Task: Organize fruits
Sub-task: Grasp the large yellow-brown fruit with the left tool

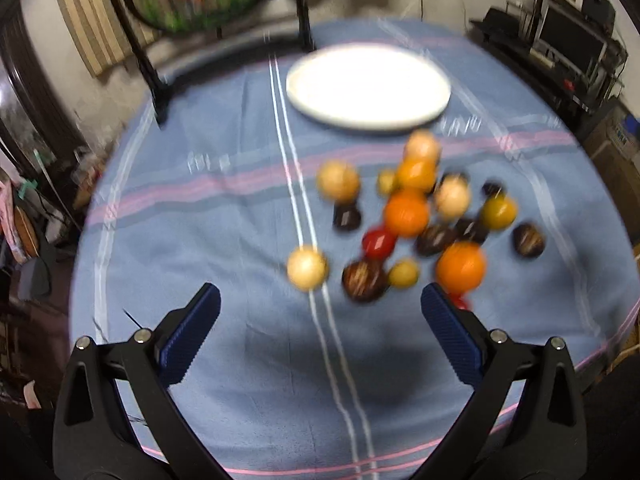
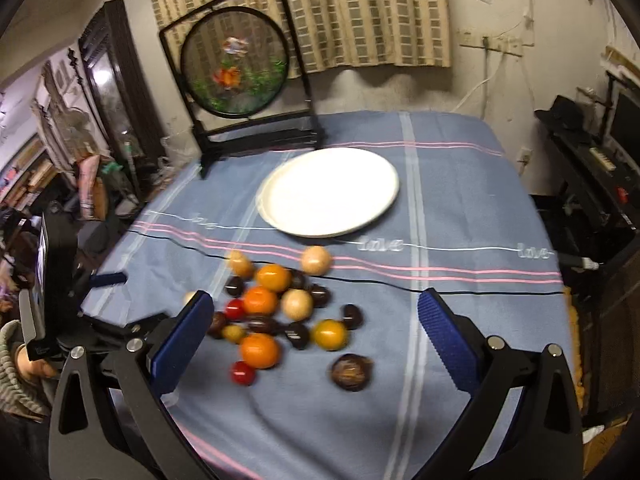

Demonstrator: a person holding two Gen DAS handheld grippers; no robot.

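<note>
Several small fruits lie in a loose cluster on the blue tablecloth: oranges [image 2: 259, 350] [image 1: 406, 213], tan balls [image 1: 307, 267] [image 2: 296, 304], dark brown fruits [image 2: 351, 372] [image 1: 364, 279], red ones [image 2: 242, 373] [image 1: 378, 242] and yellow-green ones [image 2: 329, 334]. An empty white plate [image 1: 368, 86] [image 2: 328, 192] sits beyond the cluster. My left gripper [image 1: 320, 308] is open, hovering just short of the nearest fruits. My right gripper [image 2: 316, 316] is open above the cluster's right side. Neither holds anything. The left view is blurred.
A black-framed round fish screen [image 2: 234, 60] stands at the table's back left. The other gripper and a hand in a knit sleeve [image 2: 24, 360] show at the left edge of the right wrist view. Dark shelves with electronics [image 2: 600, 168] stand to the right of the table.
</note>
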